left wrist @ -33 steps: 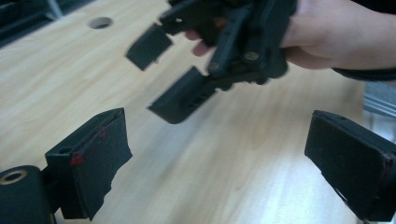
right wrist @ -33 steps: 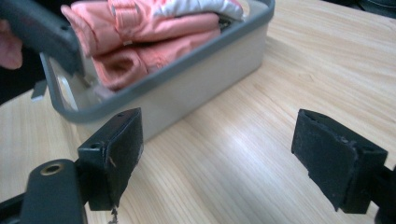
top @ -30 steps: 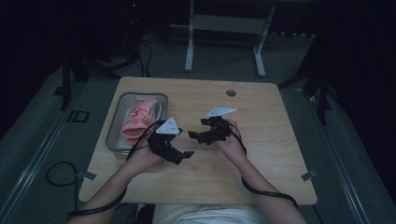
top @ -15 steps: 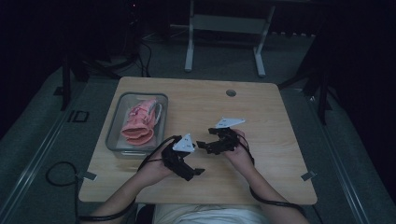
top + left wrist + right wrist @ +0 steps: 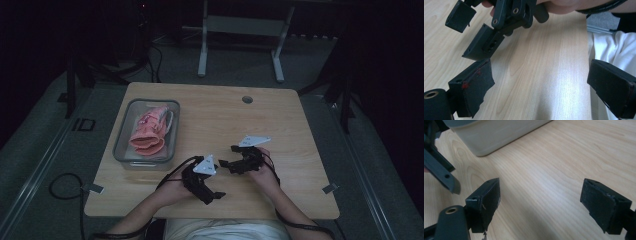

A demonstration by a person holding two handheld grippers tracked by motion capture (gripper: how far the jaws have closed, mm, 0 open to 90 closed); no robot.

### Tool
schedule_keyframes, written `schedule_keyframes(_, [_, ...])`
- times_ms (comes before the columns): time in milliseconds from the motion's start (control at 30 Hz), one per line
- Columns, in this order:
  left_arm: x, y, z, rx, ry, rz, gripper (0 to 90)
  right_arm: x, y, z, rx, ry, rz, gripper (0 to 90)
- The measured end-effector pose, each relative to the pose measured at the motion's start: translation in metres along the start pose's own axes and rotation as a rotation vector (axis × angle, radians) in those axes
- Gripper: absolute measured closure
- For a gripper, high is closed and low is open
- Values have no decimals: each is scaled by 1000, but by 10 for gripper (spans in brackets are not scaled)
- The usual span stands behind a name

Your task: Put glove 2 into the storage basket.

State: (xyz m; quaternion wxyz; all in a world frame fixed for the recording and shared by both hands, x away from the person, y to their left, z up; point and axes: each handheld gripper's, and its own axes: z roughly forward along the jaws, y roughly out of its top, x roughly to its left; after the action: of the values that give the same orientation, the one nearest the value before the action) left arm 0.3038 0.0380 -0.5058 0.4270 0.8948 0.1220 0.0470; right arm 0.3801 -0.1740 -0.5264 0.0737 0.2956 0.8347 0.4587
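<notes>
dark floor surrounds a pale wooden desk [image 5: 280, 120] seen from the high view. at the desk's left edge sits a clear tray [image 5: 123, 135] holding a pink glove [image 5: 149, 135], its long axis running away from the person. the left gripper [image 5: 212, 192] lies right of and nearer the person than the tray, jaws apart and empty, pointing away from the tray toward the desk's near edge. just right of it, the right gripper [image 5: 227, 159] hovers with jaws apart and empty, pointing left toward the tray; its own view shows the tray's corner [image 5: 489, 137] ahead. judgement: the left hand is nearer the glove. open wood lies right of the tray.
</notes>
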Motion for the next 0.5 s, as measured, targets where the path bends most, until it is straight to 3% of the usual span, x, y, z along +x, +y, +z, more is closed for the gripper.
schedule_keyframes(167, [-4, -3, 14, 33, -22, 18, 60, -2, -9, -7, 0, -9, -5, 165])
schedule_keyframes(500, [-9, -6, 29, 22, -43, 34, 60, -9, -28, -20, 12, -19, -8, 164])
